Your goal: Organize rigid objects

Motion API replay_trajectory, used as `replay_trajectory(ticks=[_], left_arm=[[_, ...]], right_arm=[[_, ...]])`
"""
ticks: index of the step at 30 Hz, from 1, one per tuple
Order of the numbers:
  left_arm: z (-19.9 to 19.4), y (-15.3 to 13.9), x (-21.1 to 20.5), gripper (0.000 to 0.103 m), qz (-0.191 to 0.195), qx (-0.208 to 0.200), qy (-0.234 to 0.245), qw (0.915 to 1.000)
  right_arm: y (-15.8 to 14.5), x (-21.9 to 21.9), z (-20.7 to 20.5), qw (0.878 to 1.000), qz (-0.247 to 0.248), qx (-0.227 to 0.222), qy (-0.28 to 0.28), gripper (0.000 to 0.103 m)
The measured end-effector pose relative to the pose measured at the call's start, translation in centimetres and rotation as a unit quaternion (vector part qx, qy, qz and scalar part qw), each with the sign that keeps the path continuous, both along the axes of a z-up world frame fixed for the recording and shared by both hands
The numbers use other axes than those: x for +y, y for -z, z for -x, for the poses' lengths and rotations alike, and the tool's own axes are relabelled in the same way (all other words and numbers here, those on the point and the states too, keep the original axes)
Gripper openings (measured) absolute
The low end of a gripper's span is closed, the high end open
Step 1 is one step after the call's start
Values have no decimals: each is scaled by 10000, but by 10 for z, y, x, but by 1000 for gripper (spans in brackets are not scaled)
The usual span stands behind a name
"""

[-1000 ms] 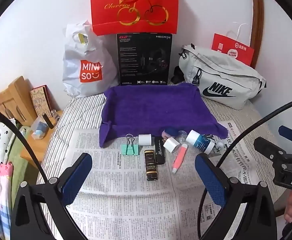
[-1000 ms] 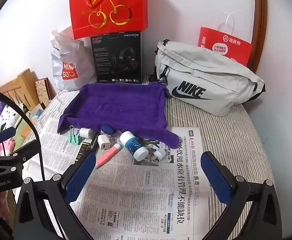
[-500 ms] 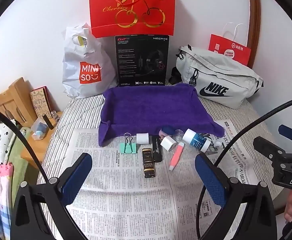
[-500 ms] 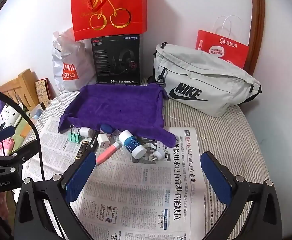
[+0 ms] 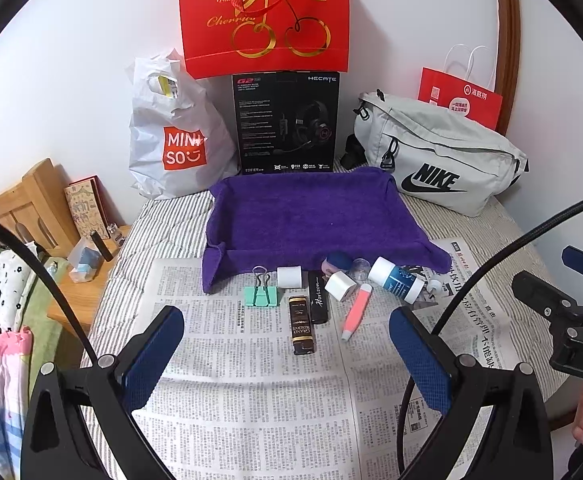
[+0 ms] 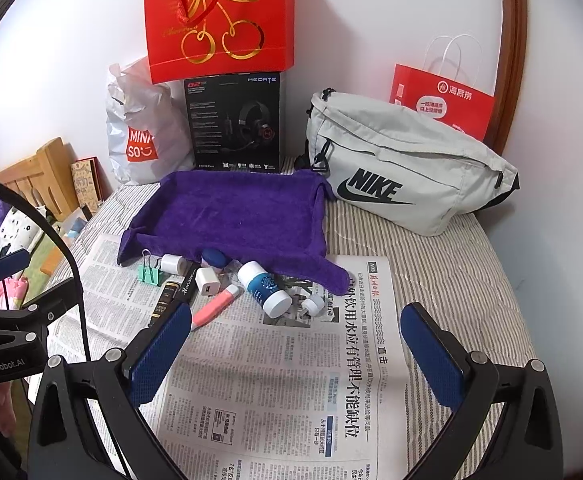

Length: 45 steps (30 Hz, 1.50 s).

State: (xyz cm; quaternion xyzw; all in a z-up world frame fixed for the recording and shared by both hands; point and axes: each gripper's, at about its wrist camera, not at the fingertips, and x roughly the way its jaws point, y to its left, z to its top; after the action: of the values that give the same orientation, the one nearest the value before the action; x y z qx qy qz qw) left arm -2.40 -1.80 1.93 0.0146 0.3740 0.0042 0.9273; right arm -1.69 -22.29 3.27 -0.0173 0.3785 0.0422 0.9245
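Right now my left gripper [image 5: 285, 354] and right gripper [image 6: 295, 350] hang wide apart (both empty) over the newspaper [image 5: 251, 400], short of the pink tube [image 5: 353, 312].

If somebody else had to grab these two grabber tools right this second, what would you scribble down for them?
Left gripper: open, empty, above the newspaper.
Right gripper: open, empty, also above the newspaper.
Things: green binder clip, small white roll, two black tubes, white charger cube, pink marker and blue-and-white bottle lie on the newspaper along the near edge of the purple towel tray.
Done: nothing; the tray holds no items.
Left: presumably move every item into the tray.
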Motion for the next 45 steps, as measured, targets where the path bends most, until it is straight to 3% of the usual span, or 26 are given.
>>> replay_trajectory(ticks=[45], left_arm=[[5, -4, -1, 103, -122, -19, 1, 9999]], right_arm=[[-1, -5, 5, 10000, 52, -45, 51, 103]])
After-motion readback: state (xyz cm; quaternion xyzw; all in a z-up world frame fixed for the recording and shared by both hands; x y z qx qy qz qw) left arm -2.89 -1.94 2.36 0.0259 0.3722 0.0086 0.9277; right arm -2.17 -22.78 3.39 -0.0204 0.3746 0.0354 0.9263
